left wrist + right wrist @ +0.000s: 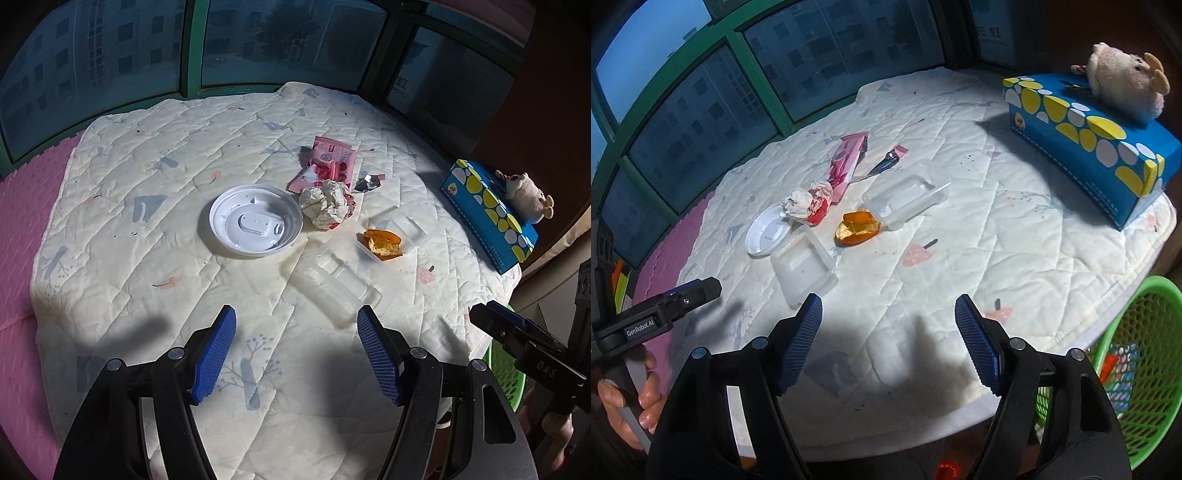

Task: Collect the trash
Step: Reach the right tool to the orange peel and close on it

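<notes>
Though spread wide and gripping nothing, aimed low at the litter: left fingers (216,350) just short of the near clear tray (332,291), right fingers (801,343) beside it, likely for a first pick. Beyond, clustered mid-tabletop (147,277): the far clear tray (406,225), making two; one orange peel (380,242); one crumpled paper ball (325,206); one white lid (255,219); one pink wrapper (328,162); one foil scrap (367,181). Off the right edge, one green basket (1137,369), probably set low to take it all. Farthest, one tissue box (1089,144) carrying one plush toy (1123,88).

A cream quilt (147,258) printed with grey-blue trees and pink motifs covers the bed. White lid (255,220), pink wrapper (330,158), orange peel (382,243). Blue box (1100,147) has yellow and white spots. Green mesh basket (1152,332).
</notes>
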`<state>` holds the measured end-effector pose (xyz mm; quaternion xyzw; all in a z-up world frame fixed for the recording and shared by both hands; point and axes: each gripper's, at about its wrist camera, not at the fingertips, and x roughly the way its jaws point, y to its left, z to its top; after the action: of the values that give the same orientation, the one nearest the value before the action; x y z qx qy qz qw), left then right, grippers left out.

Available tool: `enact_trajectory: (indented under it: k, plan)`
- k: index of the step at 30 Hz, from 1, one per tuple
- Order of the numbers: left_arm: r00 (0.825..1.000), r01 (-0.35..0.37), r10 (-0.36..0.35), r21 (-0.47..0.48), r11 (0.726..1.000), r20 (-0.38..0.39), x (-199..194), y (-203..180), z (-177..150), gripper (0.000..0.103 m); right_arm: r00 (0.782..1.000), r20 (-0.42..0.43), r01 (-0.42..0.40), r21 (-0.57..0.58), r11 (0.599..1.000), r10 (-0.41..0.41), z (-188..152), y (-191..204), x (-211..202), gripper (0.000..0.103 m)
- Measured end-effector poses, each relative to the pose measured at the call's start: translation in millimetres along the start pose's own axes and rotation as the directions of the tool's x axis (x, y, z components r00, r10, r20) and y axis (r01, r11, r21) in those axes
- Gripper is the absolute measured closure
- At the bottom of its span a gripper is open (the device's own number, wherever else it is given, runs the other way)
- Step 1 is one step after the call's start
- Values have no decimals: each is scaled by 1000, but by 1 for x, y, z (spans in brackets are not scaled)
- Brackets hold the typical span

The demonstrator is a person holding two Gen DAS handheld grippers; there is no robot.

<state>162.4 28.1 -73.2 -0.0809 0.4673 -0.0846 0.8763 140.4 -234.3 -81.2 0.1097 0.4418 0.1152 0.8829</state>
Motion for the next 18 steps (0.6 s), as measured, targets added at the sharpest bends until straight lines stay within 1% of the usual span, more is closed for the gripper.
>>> enact_trajectory:
  k: [2, 4, 5, 8, 14, 18]
  plan:
    - [1000, -3, 2, -8, 1000, -9, 2, 5, -1, 37, 1000, -14, -11, -19, 1000, 11, 7, 4, 9, 41]
    - [1000, -4, 4, -14, 1000, -15, 4, 8, -3, 37, 999, -37, -42, -45, 998, 40, 15, 8, 19, 42]
    - [1000, -2, 2, -17, 1000, -20, 5, 10, -3, 37, 998, -47, -42, -66, 997, 39, 19, 11, 23, 45]
    - [1000, -3, 2, -26, 1000, -27, 7, 16, -4, 37, 995, -76, -73, -142, 987, 63, 33, 19, 34, 48]
    - [999, 1, -4, -47, 999, -45, 12, 23, -4, 37, 988, -126, -125, -270, 955, 93, 58, 32, 55, 51]
    - [999, -6, 3, -55, 998, -53, 16, 25, -3, 37, 978, -168, -180, -358, 916, 126, 68, 47, 69, 51]
